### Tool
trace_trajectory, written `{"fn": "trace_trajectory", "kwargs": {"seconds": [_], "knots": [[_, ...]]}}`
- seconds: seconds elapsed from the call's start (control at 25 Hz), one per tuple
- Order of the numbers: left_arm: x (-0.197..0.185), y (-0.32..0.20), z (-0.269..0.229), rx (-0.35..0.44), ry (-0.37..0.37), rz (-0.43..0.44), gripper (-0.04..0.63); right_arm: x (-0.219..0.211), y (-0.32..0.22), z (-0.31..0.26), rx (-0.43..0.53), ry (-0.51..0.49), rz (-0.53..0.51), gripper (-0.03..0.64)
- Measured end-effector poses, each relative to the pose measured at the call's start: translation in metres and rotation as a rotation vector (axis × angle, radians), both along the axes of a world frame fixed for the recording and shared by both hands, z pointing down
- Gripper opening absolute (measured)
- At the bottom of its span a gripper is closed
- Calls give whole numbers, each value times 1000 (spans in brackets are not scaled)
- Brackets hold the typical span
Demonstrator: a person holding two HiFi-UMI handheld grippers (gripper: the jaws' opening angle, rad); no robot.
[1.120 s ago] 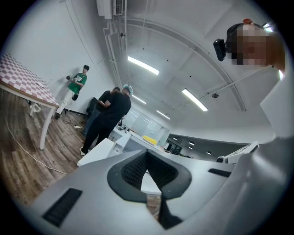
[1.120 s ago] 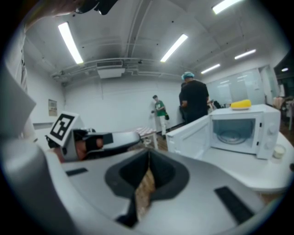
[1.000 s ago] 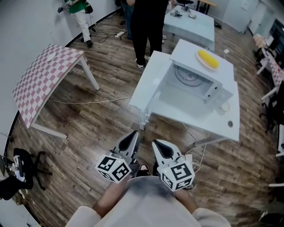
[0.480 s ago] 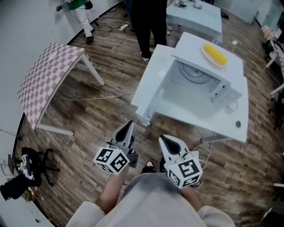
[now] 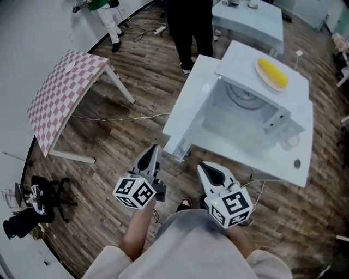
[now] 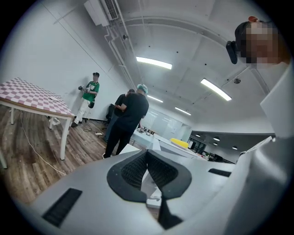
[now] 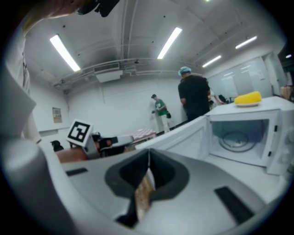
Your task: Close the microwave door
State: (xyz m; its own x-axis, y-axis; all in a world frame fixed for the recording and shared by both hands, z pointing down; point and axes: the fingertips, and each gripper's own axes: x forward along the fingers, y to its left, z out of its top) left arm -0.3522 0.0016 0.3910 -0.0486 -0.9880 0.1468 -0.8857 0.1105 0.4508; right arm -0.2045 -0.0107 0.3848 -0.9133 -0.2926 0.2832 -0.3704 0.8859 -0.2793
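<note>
- The microwave is sitting on a white table, ahead of both grippers and a little to their right, well apart from them.
- Its door is standing wide open, swung out to the left, and the turntable inside is showing.
- A yellow item is lying on a plate on top of the microwave.
- The left gripper is hovering over the wooden floor, pointing toward the near end of the door. Its jaws are pressing together with nothing between them.
- The right gripper is hovering beside it, near the table's front edge. Its jaws are likewise clenched and empty.
- In the right gripper view, the open door and the microwave's cavity are showing beyond the closed jaws.
- A checkered table is standing to the left on the floor, with a cable running past it.
- A person in black is standing beyond the white table, and another in green is standing by the wall.
</note>
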Motion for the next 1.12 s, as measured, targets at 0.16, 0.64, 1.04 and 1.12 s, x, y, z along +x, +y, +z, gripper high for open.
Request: {"fn": "trace_trajectory", "kwargs": {"seconds": [0.16, 0.64, 1.04, 1.12], "knots": [[-8, -10, 8, -14, 12, -47, 20, -3, -15, -1, 2, -13, -49, 24], [-11, -24, 13, -36, -2, -61, 20, -14, -43, -6, 8, -25, -91, 24], [-22, -28, 30, -75, 7, -64, 20, -17, -54, -3, 1, -19, -79, 25], [-22, -29, 31, -80, 5, -61, 20, -17, -55, -3, 1, -21, -77, 25]]}}
